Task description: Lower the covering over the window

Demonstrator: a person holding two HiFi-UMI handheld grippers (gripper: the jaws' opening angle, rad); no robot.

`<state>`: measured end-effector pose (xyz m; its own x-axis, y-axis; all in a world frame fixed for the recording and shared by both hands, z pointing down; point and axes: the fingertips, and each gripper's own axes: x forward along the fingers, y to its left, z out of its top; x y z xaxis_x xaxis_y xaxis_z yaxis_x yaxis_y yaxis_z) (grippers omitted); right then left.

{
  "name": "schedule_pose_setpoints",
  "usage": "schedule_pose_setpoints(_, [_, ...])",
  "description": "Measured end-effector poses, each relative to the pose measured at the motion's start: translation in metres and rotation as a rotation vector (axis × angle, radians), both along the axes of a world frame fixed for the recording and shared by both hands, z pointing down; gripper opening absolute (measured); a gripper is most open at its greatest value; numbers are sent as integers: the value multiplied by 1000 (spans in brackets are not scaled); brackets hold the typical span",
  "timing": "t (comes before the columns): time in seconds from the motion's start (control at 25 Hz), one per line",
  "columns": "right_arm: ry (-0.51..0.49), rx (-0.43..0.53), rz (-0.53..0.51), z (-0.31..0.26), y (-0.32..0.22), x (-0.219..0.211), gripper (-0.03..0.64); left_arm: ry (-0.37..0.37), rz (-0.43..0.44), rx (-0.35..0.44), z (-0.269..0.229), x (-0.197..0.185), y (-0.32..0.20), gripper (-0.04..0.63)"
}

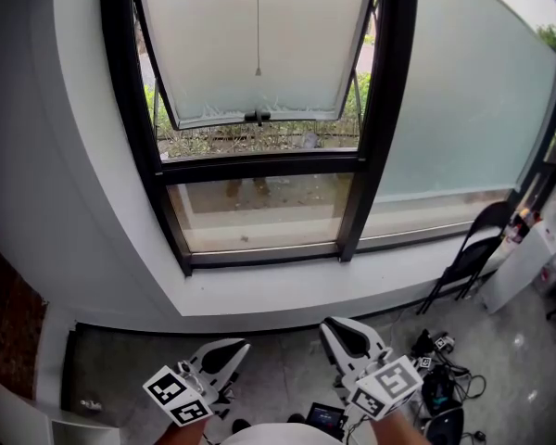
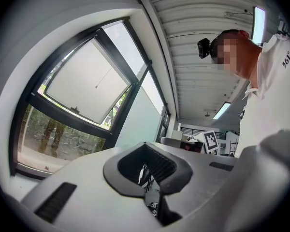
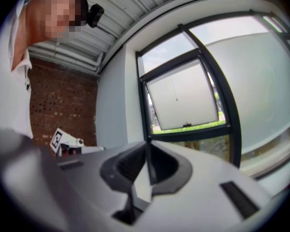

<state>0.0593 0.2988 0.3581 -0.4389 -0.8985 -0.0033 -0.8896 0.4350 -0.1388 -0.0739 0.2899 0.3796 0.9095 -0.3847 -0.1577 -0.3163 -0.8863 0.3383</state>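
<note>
A thin cord [image 1: 258, 26] with a small weight at its end hangs in front of the window [image 1: 259, 166], straight ahead of both tongs and well above them. The covering itself cannot be made out in any view. Behind the cord, a frosted pane [image 1: 213, 44] in a black frame is tilted open outward at the bottom, with a dark handle [image 1: 257, 116] on its lower edge. Green plants [image 1: 259, 139] show through the gap under it. A fixed clear pane sits below that, above a white sill [image 1: 306, 290].

The left tongs [image 1: 233, 349] and right tongs [image 1: 336, 327] are held low, side by side, and well apart from the window. Each is closed with its jaws together, and nothing is between them. Neither touches the cord.

To the right of the right tongs, a wide frosted panel [image 1: 454, 100] runs along the wall. Further right, a black folding chair [image 1: 473, 248] leans near it. Cables [image 1: 445, 378] lie in a tangle on the floor just beside the right tongs. A brick wall [image 3: 63, 100] stands off to the left of the window.
</note>
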Motion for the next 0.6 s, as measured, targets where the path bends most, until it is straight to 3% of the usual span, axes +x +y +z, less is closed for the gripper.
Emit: schedule_pose_setpoints(0.6, [87, 51, -99, -8, -46, 46, 43, -7, -82, 34, -5, 56, -31, 18])
